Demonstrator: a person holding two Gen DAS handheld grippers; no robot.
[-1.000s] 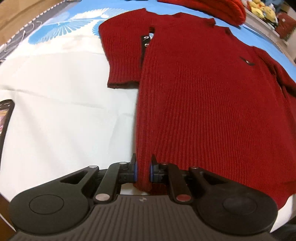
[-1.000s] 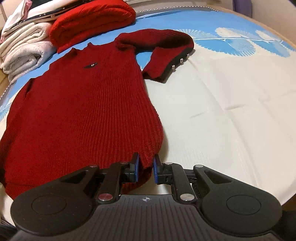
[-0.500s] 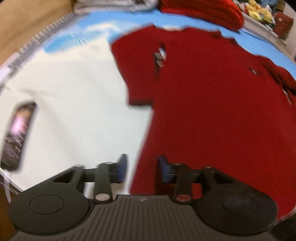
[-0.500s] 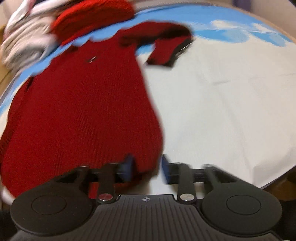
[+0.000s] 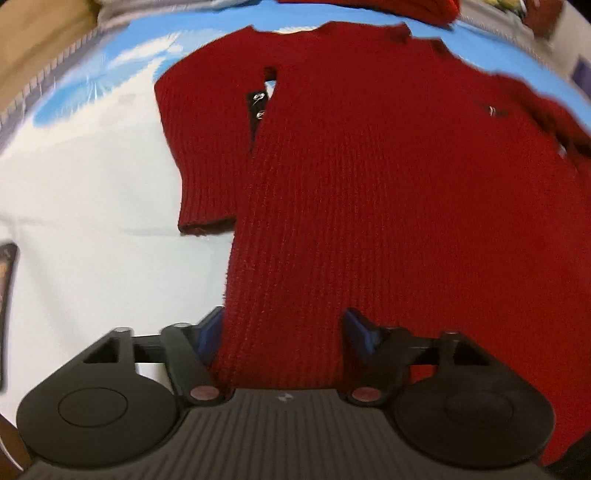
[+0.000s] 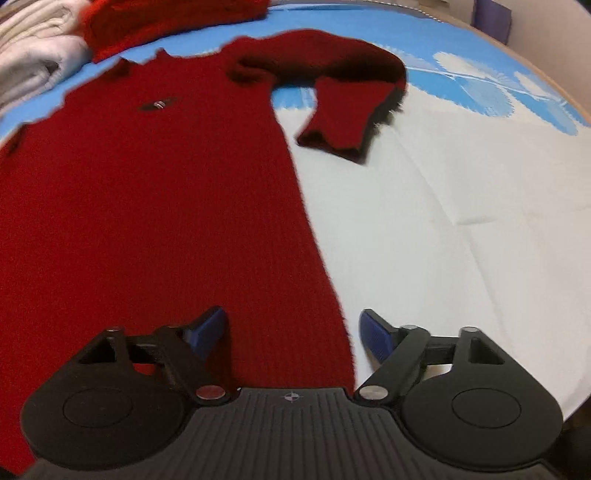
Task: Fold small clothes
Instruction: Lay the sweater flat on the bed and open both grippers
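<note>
A dark red knit sweater (image 5: 388, 177) lies flat, front up, on the white and blue cloth; it also shows in the right wrist view (image 6: 155, 192). Its left sleeve (image 5: 199, 147) lies folded down beside the body. Its right sleeve (image 6: 343, 92) is bent back on itself. My left gripper (image 5: 282, 332) is open over the hem's left corner, fabric between the fingers. My right gripper (image 6: 293, 328) is open over the hem's right corner.
A folded bright red garment (image 6: 166, 22) and folded white clothes (image 6: 33, 62) lie at the far edge. A dark phone (image 5: 7, 295) lies at the left. The white cloth (image 6: 461, 221) stretches right of the sweater.
Both grippers were shut on the hem corners one second ago and have opened wide, letting go of the sweater. Both have moved slightly; the sweater lies flat.
</note>
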